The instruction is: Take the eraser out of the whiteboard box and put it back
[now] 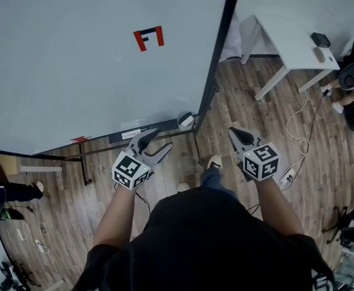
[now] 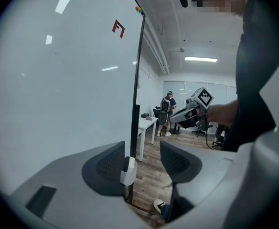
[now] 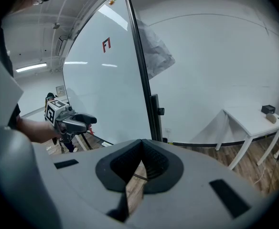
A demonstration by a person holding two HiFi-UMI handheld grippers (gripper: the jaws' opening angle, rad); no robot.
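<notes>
A large whiteboard (image 1: 74, 71) stands ahead, with a red and black magnet (image 1: 148, 38) on it. At its lower right corner a small white box (image 1: 186, 120) hangs on the frame, something dark inside; I cannot make out the eraser. My left gripper (image 1: 162, 138) is open and empty, a little in front of the board's tray and left of the box. In the left gripper view the box (image 2: 128, 171) shows between the spread jaws of the left gripper (image 2: 142, 154), still apart from them. My right gripper (image 1: 231, 130) is shut and empty, to the right of the board's edge; its jaws meet (image 3: 140, 147).
A white table (image 1: 292, 47) with small items stands at the right wall. Cables (image 1: 301, 132) trail over the wooden floor. The board's stand bar (image 1: 134, 144) runs low across the floor. Office chairs (image 1: 353, 77) sit far right. A person (image 2: 167, 109) stands in the far room.
</notes>
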